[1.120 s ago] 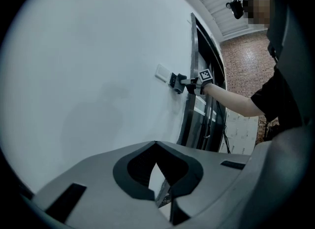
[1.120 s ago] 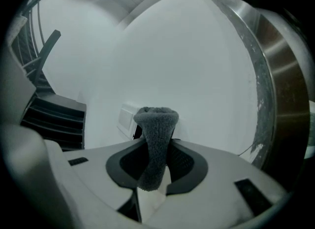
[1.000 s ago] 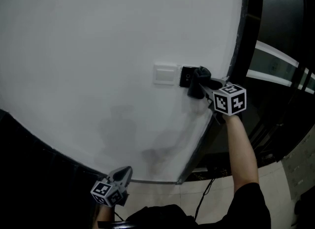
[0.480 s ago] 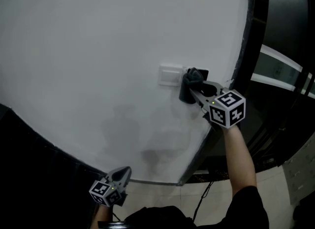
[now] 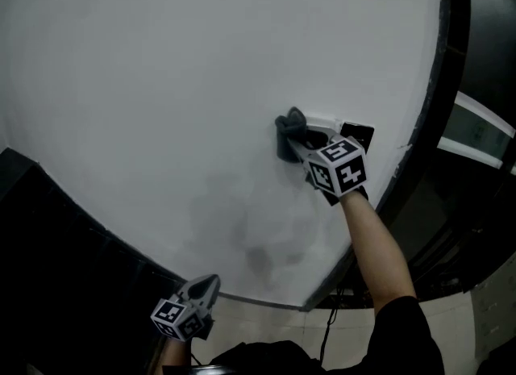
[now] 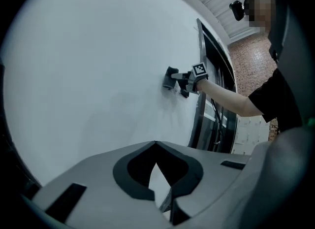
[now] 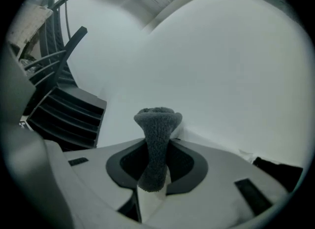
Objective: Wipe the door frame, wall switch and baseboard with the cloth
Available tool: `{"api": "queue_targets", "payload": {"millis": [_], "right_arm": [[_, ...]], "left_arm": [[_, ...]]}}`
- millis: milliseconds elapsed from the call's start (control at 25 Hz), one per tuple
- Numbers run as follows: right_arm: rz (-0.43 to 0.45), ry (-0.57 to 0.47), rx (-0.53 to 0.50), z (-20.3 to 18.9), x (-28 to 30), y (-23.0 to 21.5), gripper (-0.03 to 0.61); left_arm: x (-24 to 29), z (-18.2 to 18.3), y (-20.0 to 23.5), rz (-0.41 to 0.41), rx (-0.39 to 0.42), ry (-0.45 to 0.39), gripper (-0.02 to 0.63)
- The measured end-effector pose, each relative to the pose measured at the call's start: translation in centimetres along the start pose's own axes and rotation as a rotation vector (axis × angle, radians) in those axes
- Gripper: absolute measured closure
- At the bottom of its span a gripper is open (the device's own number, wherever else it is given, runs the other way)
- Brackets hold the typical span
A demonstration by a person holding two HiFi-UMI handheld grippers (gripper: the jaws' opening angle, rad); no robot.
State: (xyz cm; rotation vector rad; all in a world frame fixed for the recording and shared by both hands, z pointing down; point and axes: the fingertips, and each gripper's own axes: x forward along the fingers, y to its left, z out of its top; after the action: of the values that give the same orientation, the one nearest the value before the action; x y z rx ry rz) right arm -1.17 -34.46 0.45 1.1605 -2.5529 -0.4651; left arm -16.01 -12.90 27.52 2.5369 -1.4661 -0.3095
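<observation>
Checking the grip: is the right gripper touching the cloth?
Touching. The right gripper view shows the cloth pinched between the jaws of the right gripper.

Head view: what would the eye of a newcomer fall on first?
The right tongs, shut on a dark grey cloth, hold it against the large white wall in the middle of the view, next to a black panel. The left tongs hang low at the bottom edge, shut with nothing in them.

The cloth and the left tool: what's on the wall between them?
Just bare white wall lies between the cloth, pinched in the right tool, and the left tool lower down. The head view shows it.
</observation>
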Motion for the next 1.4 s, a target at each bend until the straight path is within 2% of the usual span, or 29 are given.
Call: {"api": "queue_targets", "payload": {"millis": [240, 480, 1080, 1400], "right_arm": [[-0.023, -0.011, 0.076, -0.6, -0.7, -1.9, 0.486], [-0.067, 0.005, 0.052, -1.4, -2.2, -2.7, 0.486], [-0.135, 0.029, 0.07, -3.4, -5.6, -5.8, 0.486], [-0.182, 0.036, 0.071, -4.6, -8.1, -8.1, 0.486]], "left_arm": [[-0.6, 0.1, 0.6, 0.018, -0.008, 0.003, 0.623], [0.1, 0.2, -0.2, -0.028, -0.028, 0.002, 0.623], [1.6, -0.1, -1.5, -0.078, -0.036, 0.0, 0.623], [2.6, -0.3, -3.5, -0.11, -0.028, 0.009, 0.623]]}}
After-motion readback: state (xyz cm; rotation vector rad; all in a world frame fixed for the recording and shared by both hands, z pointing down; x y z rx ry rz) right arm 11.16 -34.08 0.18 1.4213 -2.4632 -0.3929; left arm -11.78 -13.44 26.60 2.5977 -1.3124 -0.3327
